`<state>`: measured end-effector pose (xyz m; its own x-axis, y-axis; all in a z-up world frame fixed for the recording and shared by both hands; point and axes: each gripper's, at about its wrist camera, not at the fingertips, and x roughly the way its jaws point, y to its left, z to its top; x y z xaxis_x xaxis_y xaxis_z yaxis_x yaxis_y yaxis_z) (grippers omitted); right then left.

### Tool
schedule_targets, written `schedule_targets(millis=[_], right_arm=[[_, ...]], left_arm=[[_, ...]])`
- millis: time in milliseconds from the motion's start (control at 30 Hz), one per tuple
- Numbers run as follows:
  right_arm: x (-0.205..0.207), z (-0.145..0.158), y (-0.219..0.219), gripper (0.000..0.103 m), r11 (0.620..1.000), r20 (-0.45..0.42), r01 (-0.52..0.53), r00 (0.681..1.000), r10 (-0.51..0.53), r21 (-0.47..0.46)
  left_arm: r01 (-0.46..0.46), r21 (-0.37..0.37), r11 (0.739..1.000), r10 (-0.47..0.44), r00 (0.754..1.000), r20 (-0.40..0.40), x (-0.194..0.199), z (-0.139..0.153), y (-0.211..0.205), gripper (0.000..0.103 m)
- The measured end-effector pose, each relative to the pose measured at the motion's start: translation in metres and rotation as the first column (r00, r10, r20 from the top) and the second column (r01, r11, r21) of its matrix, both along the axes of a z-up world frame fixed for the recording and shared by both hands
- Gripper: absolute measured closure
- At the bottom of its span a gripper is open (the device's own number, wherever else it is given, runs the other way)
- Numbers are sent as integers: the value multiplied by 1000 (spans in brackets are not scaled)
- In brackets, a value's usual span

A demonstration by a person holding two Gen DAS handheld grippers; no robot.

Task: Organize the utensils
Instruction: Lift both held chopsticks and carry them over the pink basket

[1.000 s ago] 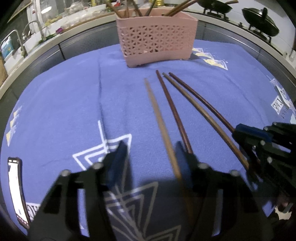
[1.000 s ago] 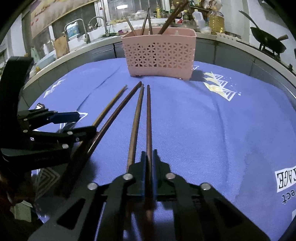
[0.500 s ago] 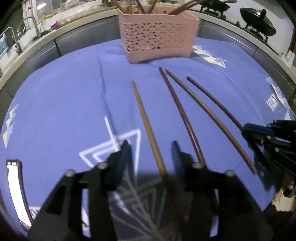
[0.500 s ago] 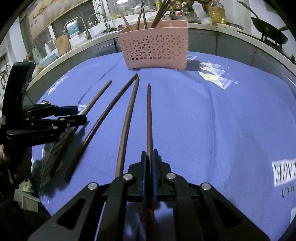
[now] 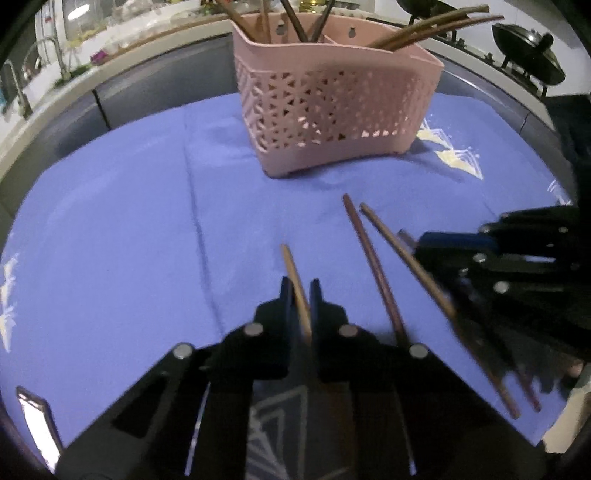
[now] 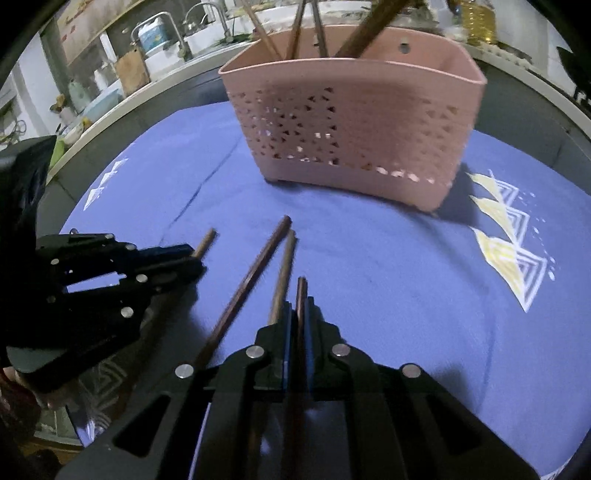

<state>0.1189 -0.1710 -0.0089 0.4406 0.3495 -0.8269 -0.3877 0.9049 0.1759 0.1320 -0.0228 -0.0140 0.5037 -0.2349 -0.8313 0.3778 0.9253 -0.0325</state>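
A pink perforated utensil basket (image 5: 332, 99) stands on the blue cloth with several chopsticks upright in it; it also shows in the right wrist view (image 6: 354, 122). My left gripper (image 5: 300, 291) is shut on a light brown chopstick (image 5: 291, 269). My right gripper (image 6: 299, 306) is shut on a dark chopstick (image 6: 301, 295). Two more dark chopsticks (image 5: 373, 266) lie on the cloth between the grippers, seen in the right wrist view too (image 6: 255, 273). The right gripper also shows at the right of the left wrist view (image 5: 517, 266).
The blue patterned cloth (image 5: 110, 229) covers the counter. A sink with taps (image 6: 173, 33) is at the back left. A black wok (image 5: 528, 48) sits on a stove at the back right. A phone (image 5: 37, 424) lies at the cloth's near left edge.
My left gripper has closed on the light chopstick. Both grippers have moved forward toward the basket, which looks much nearer now.
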Motion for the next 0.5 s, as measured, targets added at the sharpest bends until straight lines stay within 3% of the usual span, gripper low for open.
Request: schedule_targets(millis=[67,233,300,500], right_arm=[[-1,6,-2,98,1000,4,7,1000,-7,17],[-31,56,-18,98,993,186,3,982,-25,117],[-47,82,-25,98,987,286,-6,957,-41,161],[-69,129,-29,98,976,461,-21,883,-84,218]], left_arm=[[-4,-39,999,4,1000,2,0,6,3,96],[11,-151,988,8,992,128,-23,58,17,97],[20,-177,984,11,985,175,-31,80,21,97],[32,-220,975,38,951,306,-51,140,33,98]])
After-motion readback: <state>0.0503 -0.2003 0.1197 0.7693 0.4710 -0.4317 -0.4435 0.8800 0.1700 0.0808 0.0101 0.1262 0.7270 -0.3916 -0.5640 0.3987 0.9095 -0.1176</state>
